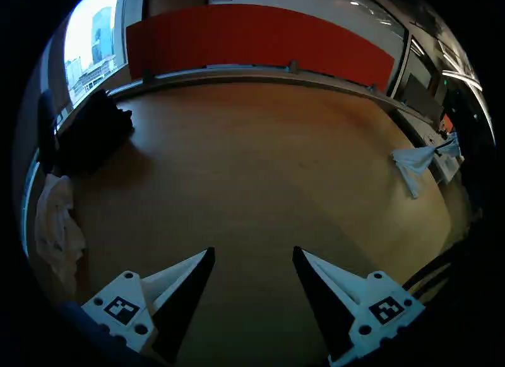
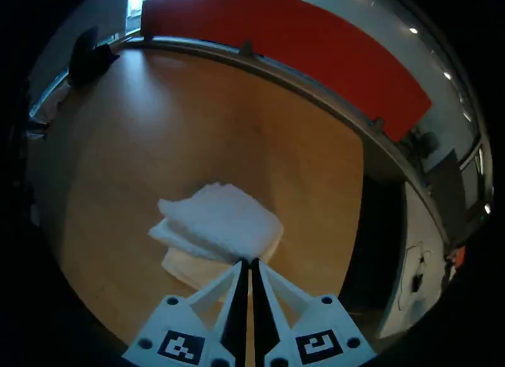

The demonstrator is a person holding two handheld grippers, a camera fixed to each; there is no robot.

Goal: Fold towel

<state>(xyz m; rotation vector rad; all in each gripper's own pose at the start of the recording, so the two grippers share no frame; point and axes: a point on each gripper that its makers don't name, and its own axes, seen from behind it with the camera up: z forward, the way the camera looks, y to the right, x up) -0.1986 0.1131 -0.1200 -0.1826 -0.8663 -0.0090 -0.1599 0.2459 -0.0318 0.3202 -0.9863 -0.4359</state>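
Right gripper (image 2: 247, 263), closed, noses the near edge of the towel (image 2: 218, 231).

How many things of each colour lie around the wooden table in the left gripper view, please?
White cloths: 2, the left-edge cloth and the right-edge cloth
Black bags: 1, the black bag
Total: 3

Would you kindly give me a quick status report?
Left gripper open, over table. Right gripper shut on folded towel at its near edge. Nothing in the way.
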